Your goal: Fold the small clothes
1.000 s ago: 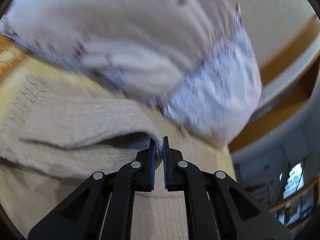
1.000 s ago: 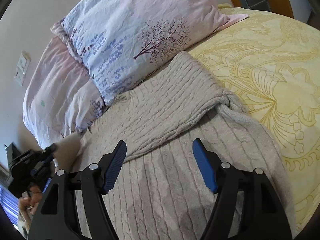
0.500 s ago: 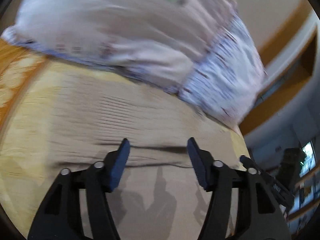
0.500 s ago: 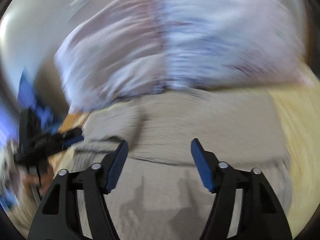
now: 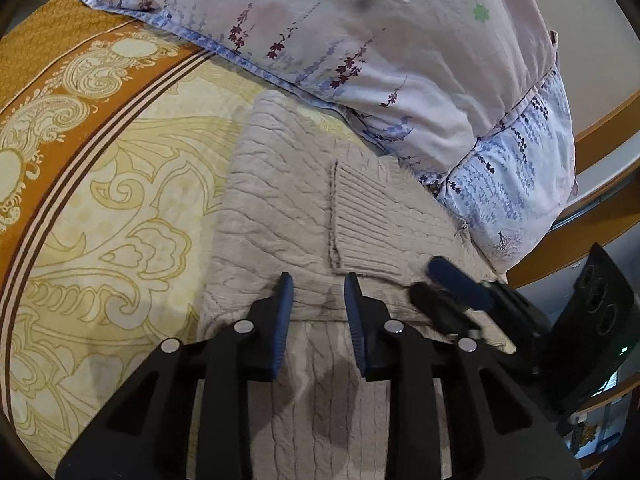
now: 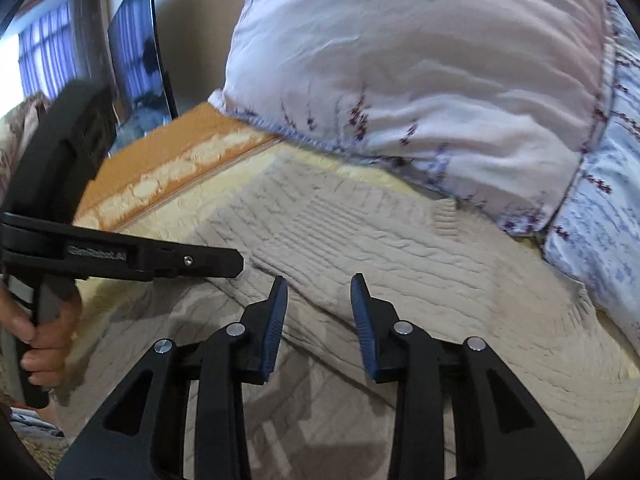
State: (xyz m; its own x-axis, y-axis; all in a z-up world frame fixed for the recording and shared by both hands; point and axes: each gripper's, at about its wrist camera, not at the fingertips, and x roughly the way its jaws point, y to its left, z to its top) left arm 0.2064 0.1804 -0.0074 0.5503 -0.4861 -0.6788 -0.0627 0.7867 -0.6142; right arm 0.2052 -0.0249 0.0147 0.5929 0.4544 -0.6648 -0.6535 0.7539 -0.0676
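Crowding sweater point(image 5: 280, 208): stacked pillows point(image 5: 400, 60)

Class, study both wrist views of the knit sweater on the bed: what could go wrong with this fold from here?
1. Both tongs, left and right, have just been closing with nothing between them, above the sweater; they may catch only one knit layer and drag the fold open.
2. The two tongs work close together; the right one's fingers sit beside the left, so they could collide.
3. The pillow overlaps the sweater's far edge and may snag it.
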